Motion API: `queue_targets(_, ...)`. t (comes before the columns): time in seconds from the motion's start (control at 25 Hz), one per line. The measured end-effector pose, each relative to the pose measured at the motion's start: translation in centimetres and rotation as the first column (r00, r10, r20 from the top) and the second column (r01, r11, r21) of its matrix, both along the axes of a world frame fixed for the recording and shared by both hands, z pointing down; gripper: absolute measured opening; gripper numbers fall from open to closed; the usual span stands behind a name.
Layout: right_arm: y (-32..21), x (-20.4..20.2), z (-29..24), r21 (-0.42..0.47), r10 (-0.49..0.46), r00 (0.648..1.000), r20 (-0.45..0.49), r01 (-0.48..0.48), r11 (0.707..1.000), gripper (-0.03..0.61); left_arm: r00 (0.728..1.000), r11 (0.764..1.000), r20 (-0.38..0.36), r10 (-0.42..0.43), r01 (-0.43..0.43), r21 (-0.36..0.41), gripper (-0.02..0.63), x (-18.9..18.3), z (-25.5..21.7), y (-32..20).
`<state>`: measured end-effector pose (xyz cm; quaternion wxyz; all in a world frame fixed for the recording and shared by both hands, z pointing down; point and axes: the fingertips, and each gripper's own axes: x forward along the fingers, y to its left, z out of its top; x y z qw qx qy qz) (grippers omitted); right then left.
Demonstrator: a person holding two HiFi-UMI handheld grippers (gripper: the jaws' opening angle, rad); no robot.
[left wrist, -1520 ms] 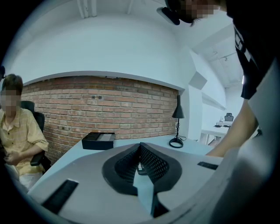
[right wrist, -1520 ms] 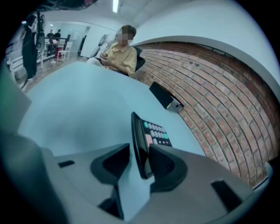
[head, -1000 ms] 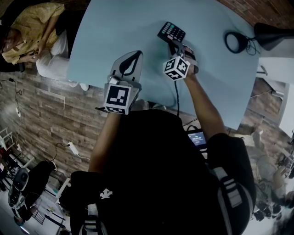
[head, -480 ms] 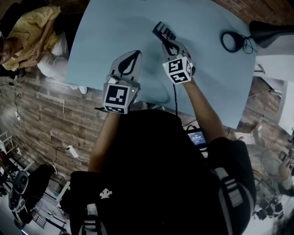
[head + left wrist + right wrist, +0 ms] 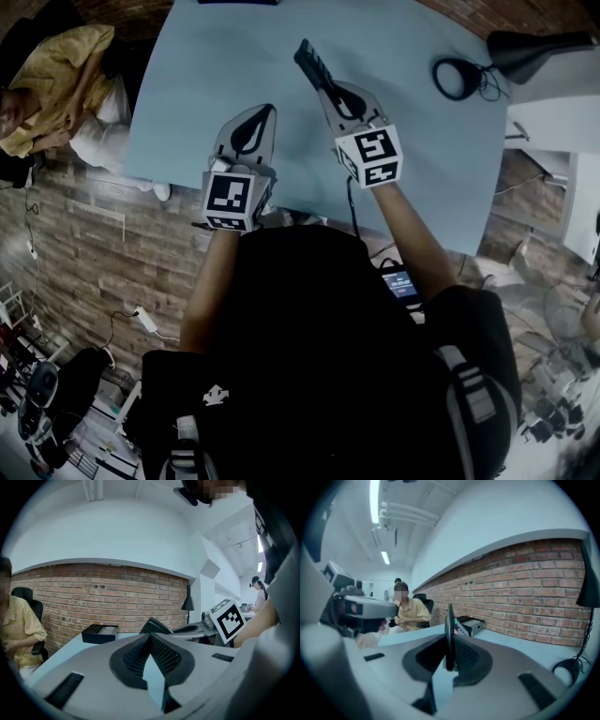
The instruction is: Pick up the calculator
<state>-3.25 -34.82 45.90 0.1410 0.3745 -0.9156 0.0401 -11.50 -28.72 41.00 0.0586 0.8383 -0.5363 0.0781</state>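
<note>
The black calculator (image 5: 307,58) is off the pale blue table (image 5: 206,66), turned on edge, and my right gripper (image 5: 328,87) is shut on its near end. In the right gripper view the calculator (image 5: 449,632) stands as a thin upright slab between the pads, with its keys facing right. My left gripper (image 5: 265,111) hovers over the table's near part, to the calculator's left, shut with nothing in it. From the left gripper view, the closed left gripper (image 5: 150,637) points across the table, with the calculator (image 5: 154,626) and the right gripper's marker cube (image 5: 229,619) ahead to the right.
A black desk lamp (image 5: 534,45) with a round base (image 5: 455,77) and a cable stands at the table's far right. A black box (image 5: 98,632) lies at the far edge before the brick wall. A person in a yellow shirt (image 5: 56,70) sits at the left.
My right gripper has risen with the calculator and rolled, so the calculator went from lying flat with its keys up to standing on edge. The left gripper stayed still.
</note>
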Motion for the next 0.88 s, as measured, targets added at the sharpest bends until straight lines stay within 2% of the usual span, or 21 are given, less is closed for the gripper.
queue_targets(0.16, 1.4, 0.5, -1.4, -0.009, -0.021, 0.998, 0.063, 0.021, 1.0, 0.046, 1.0, 1.0, -0.008, -0.012, 0.012, 0.007, 0.005, 0.0, 0.0, 0.4)
queue_targets(0.32, 3.3, 2.8, -3.0, 0.005, -0.027, 0.995, 0.099, 0.027, 1.0, 0.046, 1.0, 1.0, -0.006, -0.015, 0.015, 0.019, 0.005, 2.0, -0.5, 1.4)
queue_targets(0.88, 6.6, 7.4, -5.5, 0.053, -0.068, 0.987, 0.145, 0.061, 0.997, 0.046, 0.999, 0.998, -0.012, -0.046, 0.046, 0.046, 0.005, 7.4, -1.5, 4.4)
